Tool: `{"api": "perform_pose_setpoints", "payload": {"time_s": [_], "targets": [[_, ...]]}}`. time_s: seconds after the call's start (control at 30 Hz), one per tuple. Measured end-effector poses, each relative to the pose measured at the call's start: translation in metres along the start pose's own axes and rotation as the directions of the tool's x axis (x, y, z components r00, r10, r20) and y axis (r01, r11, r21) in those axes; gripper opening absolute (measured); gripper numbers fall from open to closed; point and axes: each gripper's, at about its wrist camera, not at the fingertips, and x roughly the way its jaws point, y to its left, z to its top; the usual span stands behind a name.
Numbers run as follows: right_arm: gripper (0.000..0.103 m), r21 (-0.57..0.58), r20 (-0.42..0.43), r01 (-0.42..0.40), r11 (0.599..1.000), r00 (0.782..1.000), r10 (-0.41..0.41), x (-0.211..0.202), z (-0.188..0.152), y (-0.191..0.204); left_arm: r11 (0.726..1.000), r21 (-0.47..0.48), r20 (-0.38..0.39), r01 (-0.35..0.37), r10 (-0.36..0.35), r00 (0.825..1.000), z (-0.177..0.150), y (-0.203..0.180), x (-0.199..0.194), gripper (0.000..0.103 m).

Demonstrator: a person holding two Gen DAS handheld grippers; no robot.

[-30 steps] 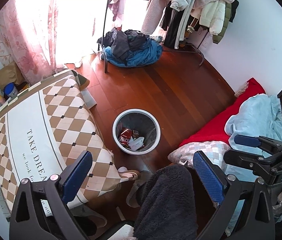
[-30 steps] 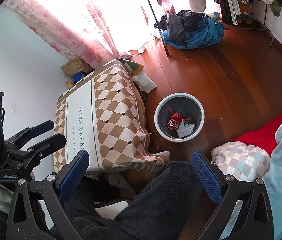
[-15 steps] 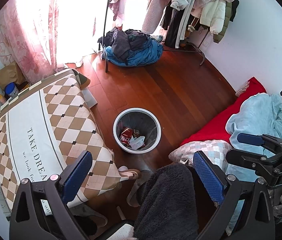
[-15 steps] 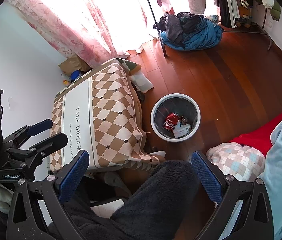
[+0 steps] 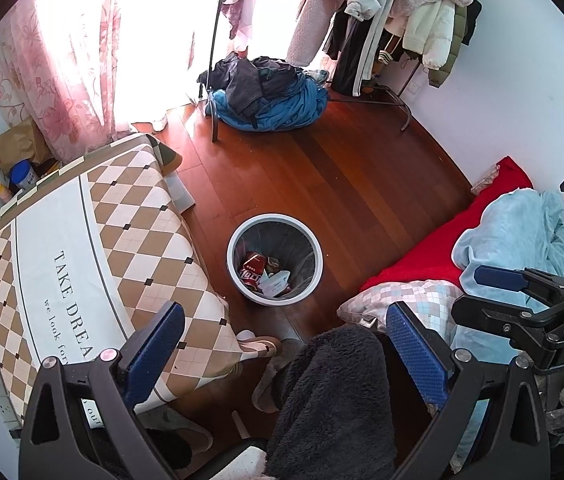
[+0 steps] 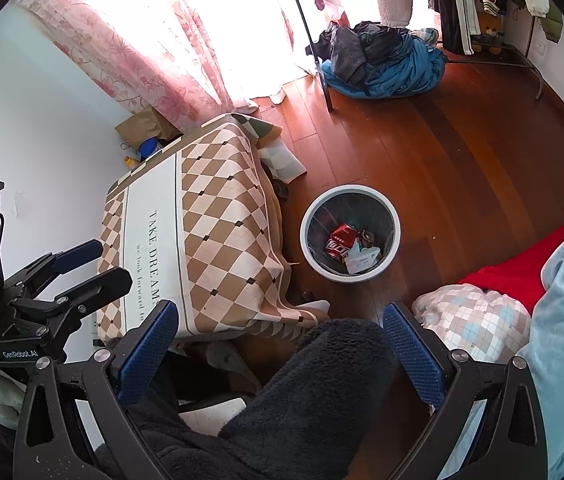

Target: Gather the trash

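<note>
A white-rimmed waste bin (image 5: 314,240) stands on the wooden floor between the low table and the bed; it also shows in the right wrist view (image 6: 392,216). Inside lie a red soda can (image 5: 253,267) (image 6: 340,240) and crumpled white paper (image 5: 276,283) (image 6: 362,260). My left gripper (image 5: 284,344) is open and empty, held high above the floor. My right gripper (image 6: 282,340) is open and empty too. Each gripper shows at the edge of the other's view, the right (image 5: 522,296) and the left (image 6: 66,272).
A low table with a diamond-pattern cloth (image 5: 82,240) stands left of the bin. A bed with a red sheet (image 5: 442,248), blue blanket and checked pillow is at the right. A clothes pile (image 5: 266,96) and a coat rack (image 5: 382,20) stand at the back. A dark fleece-clad leg (image 5: 334,400) is below.
Both grippers have drifted slightly; in the right wrist view the bin and table slid a little left. Both stay open and empty.
</note>
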Motion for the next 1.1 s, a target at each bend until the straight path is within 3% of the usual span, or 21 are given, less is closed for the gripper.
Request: {"api": "perform_pose_setpoints", "payload": {"time_s": [1.1], "targets": [[0.103,0.003,-0.008,0.006,1.0,1.0,-0.006,0.0041,-0.0035,-0.0037,1.0,0.0,0.007,-0.001,0.001,1.0,-0.0003,-0.003,-0.0004,0.103]]}}
